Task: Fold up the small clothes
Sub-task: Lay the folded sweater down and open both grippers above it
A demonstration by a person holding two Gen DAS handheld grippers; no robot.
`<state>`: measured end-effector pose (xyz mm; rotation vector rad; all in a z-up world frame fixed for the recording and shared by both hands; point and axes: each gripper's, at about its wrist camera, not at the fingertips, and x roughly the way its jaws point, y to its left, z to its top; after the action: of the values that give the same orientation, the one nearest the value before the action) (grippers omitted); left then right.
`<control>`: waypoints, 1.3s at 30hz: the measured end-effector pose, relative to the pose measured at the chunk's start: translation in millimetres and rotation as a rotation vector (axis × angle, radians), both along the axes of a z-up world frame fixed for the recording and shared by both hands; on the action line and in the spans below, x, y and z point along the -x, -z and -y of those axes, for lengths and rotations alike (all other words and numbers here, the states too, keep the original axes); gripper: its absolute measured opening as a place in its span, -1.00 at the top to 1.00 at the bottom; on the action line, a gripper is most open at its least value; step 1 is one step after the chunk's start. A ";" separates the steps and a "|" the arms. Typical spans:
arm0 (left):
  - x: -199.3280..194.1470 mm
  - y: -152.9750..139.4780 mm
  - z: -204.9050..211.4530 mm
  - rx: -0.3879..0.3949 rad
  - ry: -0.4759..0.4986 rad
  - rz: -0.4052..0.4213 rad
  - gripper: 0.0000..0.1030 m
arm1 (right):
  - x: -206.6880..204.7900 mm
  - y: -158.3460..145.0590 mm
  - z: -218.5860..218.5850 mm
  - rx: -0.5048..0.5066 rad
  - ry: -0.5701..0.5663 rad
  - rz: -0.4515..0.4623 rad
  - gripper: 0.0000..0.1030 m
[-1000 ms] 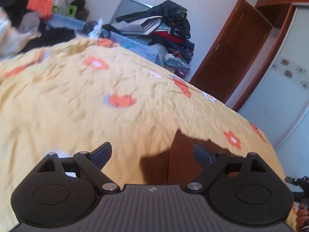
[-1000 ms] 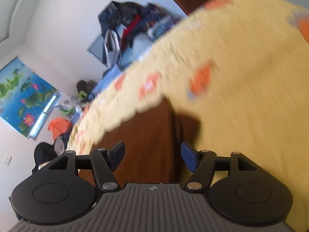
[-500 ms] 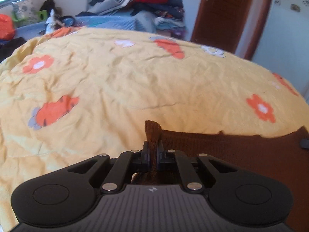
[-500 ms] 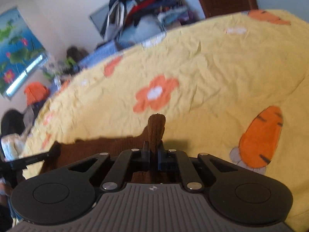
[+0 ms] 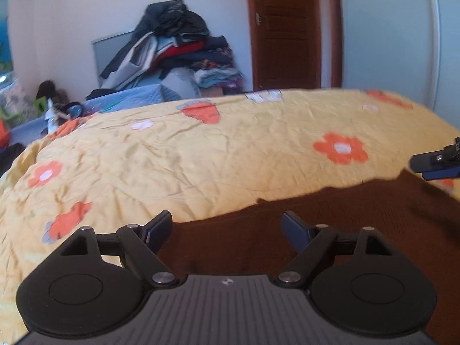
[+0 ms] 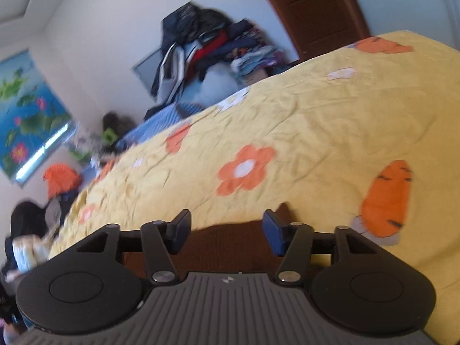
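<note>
A brown knitted garment (image 5: 330, 215) lies flat on the yellow flowered bedspread (image 5: 201, 149), along its near edge. My left gripper (image 5: 227, 227) hovers over the garment's left part with its jaws opening and no cloth pinched between them. In the right wrist view the same brown garment (image 6: 227, 244) shows under my right gripper (image 6: 227, 230), whose jaws are also opening with the pads clear of the cloth. The right gripper's fingers (image 5: 434, 164) appear at the right edge of the left wrist view, above the garment's far end.
A tall heap of clothes (image 5: 175, 49) stands behind the bed by the wall. A brown door (image 5: 284, 28) and pale wardrobe (image 5: 396, 37) are at the right. More clutter (image 6: 57, 181) sits at the bed's left end. The bedspread beyond the garment is bare.
Half a second ago both grippers were shut on raised pinches of the brown cloth. Both have let go and stand open, and the garment lies flat. The views have shifted sideways.
</note>
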<state>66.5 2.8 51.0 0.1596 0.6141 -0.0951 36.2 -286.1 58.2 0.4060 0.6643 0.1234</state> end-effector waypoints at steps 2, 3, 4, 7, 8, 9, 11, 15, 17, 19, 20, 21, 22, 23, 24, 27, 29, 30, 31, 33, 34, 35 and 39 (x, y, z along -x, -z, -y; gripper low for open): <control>-15.5 22.7 5.4 -0.068 -0.004 -0.077 -0.65 | -9.9 17.6 -19.6 0.131 -0.038 -0.058 -0.37; -15.7 33.2 -3.1 -0.035 0.001 -0.056 -0.67 | -11.7 30.3 -25.3 0.208 -0.058 -0.067 -0.40; -20.4 33.6 -16.1 0.034 -0.009 -0.091 -0.70 | -3.8 38.4 -30.4 0.302 -0.087 0.012 -0.44; -31.8 36.8 -45.6 0.145 -0.073 -0.134 -0.92 | -3.3 38.7 -24.4 0.280 -0.063 0.007 -0.55; -33.1 36.2 -46.9 0.138 -0.093 -0.135 -0.92 | -3.4 37.2 -23.4 0.271 -0.065 0.007 -0.57; -32.8 34.8 -43.8 0.103 -0.113 -0.139 -0.92 | -4.0 36.4 -23.4 0.270 -0.067 0.006 -0.58; -21.0 25.4 -34.6 0.033 -0.147 -0.136 -0.89 | -0.6 30.7 -30.9 0.331 -0.046 -0.011 -0.57; 21.1 10.1 -27.2 0.101 -0.075 -0.118 -0.90 | 30.8 13.8 -46.7 0.367 -0.034 0.041 -0.81; 29.7 21.3 -21.5 0.079 -0.041 -0.152 -0.91 | 49.5 9.7 -52.6 0.324 -0.081 0.068 -1.00; 40.0 37.3 -24.1 0.063 -0.025 -0.085 -0.96 | 56.8 18.6 -59.0 0.359 -0.115 0.025 -1.00; 40.4 40.1 -30.3 0.099 -0.024 -0.086 -0.97 | 57.6 29.2 -60.3 0.405 -0.127 -0.020 -1.00; 37.6 39.7 -36.1 0.130 -0.035 -0.096 -1.00 | 64.7 38.9 -60.6 0.451 -0.153 0.011 -1.00; 34.7 39.4 -39.0 0.144 -0.051 -0.103 -1.00 | 69.2 38.2 -55.5 0.424 -0.167 0.034 -0.99; 33.9 38.6 -37.5 0.134 -0.054 -0.107 -1.00 | 68.4 36.6 -49.1 0.397 -0.167 0.029 -0.99; 35.4 36.8 -34.2 0.107 -0.062 -0.107 -1.00 | 68.0 35.5 -46.4 0.402 -0.168 0.027 -0.99; 53.4 23.6 -26.6 0.063 -0.095 -0.109 -1.00 | 68.8 29.4 -49.8 0.476 -0.138 -0.002 -0.99; 68.9 19.6 -26.9 0.093 -0.064 -0.100 -1.00 | 75.4 20.0 -53.5 0.471 -0.116 -0.006 -1.00; 73.9 22.2 -26.2 0.089 -0.056 -0.097 -1.00 | 80.9 16.0 -55.4 0.456 -0.114 0.010 -1.00; 76.5 28.5 -24.6 0.066 -0.048 -0.096 -1.00 | 85.5 13.7 -57.0 0.441 -0.125 0.026 -1.00; 85.3 41.0 -25.7 0.052 -0.027 -0.028 -1.00 | 88.3 18.6 -60.9 0.434 -0.156 0.023 -1.00; 83.6 40.2 -27.7 0.065 -0.022 -0.034 -1.00 | 86.6 27.3 -62.4 0.451 -0.167 -0.004 -1.00; 81.8 40.1 -29.8 0.076 -0.031 -0.041 -1.00 | 88.9 36.1 -63.1 0.476 -0.176 0.013 -1.00; 86.5 30.7 -20.6 0.020 -0.052 -0.063 -1.00 | 90.9 33.3 -57.1 0.457 -0.181 0.037 -1.00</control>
<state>-20.1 23.3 20.3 0.1219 0.6794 -0.0559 -54.7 -228.9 24.9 -0.0963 0.6696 0.1462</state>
